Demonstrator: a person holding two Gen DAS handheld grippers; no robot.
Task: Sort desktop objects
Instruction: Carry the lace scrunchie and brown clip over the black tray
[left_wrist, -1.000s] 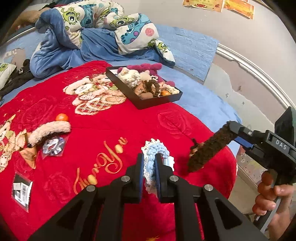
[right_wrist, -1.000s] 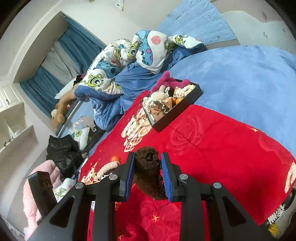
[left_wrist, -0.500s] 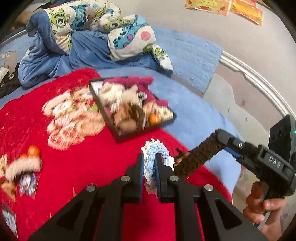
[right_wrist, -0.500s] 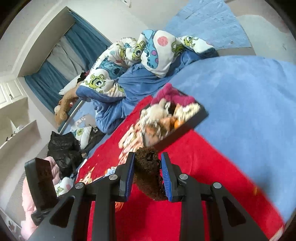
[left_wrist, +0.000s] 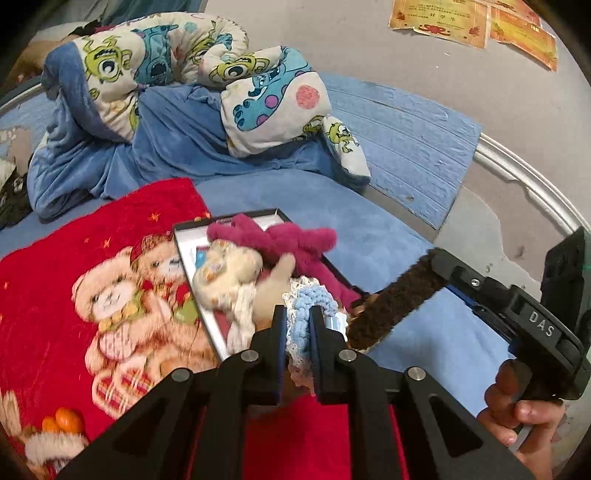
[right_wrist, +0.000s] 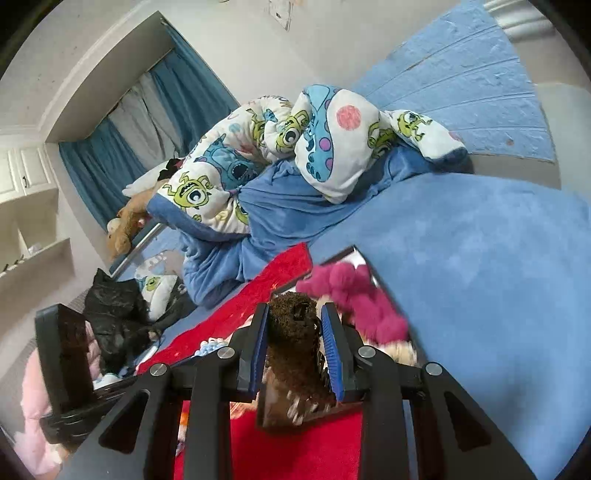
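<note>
Bed and red blanket (left_wrist: 122, 218) slide back: both grippers have closed in on the tray (left_wrist: 192, 258), left gripper (left_wrist: 297, 325) pinching a blue scrunchie (left_wrist: 314, 301), right gripper (right_wrist: 295, 332) clamping what looks like a brown fuzzy clip (right_wrist: 291, 343), ready to drop.

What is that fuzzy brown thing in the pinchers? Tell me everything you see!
The fuzzy brown thing is a long, dark, furry hair clip: a black clasp shows at its top and a toothed edge along one side. The right gripper is shut on it, blue pads pressing both sides. It hangs above the dark tray of plush accessories.
</note>
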